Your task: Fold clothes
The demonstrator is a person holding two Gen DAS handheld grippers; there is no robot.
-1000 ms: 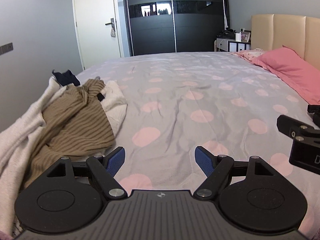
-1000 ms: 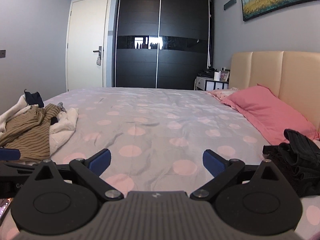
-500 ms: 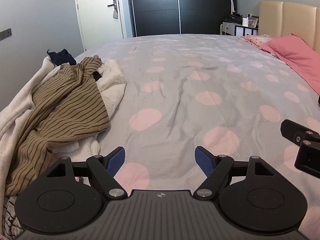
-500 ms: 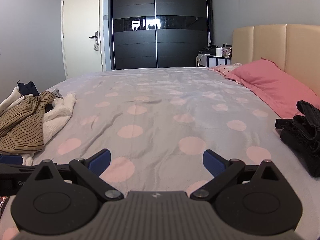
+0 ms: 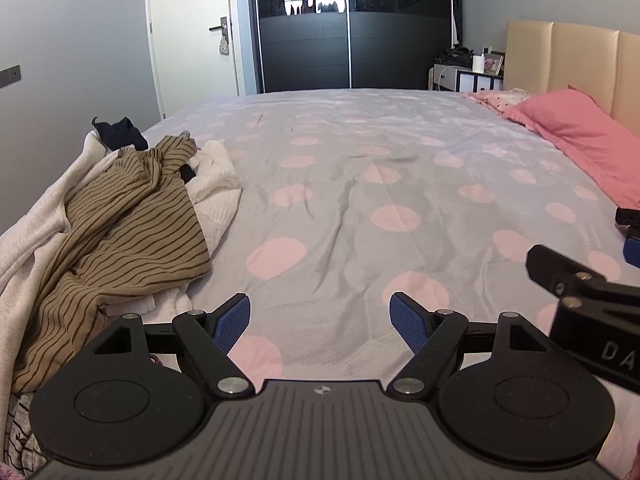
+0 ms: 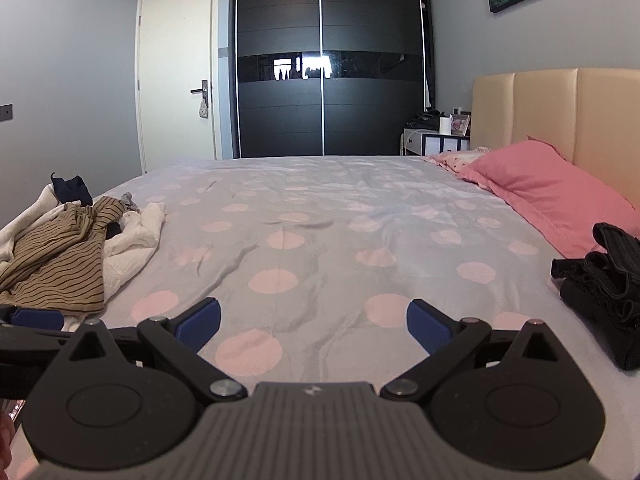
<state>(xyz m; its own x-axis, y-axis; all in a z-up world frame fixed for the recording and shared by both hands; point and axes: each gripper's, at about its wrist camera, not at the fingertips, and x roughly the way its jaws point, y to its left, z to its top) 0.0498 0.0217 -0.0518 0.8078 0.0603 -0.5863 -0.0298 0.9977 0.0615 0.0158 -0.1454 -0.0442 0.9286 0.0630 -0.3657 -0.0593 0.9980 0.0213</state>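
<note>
A heap of clothes lies at the bed's left side: a brown striped garment (image 5: 120,232) (image 6: 52,264) on top of white ones (image 5: 216,192) (image 6: 136,240), with a dark navy piece (image 5: 120,134) behind. Black folded clothing (image 6: 604,288) sits at the right by the pink pillow. My left gripper (image 5: 320,320) hovers open over the bedspread, just right of the heap, nothing between its blue pads. My right gripper (image 6: 314,322) is open too, over the bed's near middle, empty. Part of the right gripper shows at the right edge of the left wrist view.
The bed has a grey cover with pink dots (image 5: 380,184) (image 6: 320,216). A pink pillow (image 6: 548,196) lies against the beige headboard (image 6: 560,120). A black wardrobe (image 6: 324,60), a white door (image 6: 176,76) and a nightstand (image 6: 436,140) stand beyond the bed.
Both views tipped down towards the bed half a second ago and have tilted back up since. The clothes have not moved and both grippers stay open.
</note>
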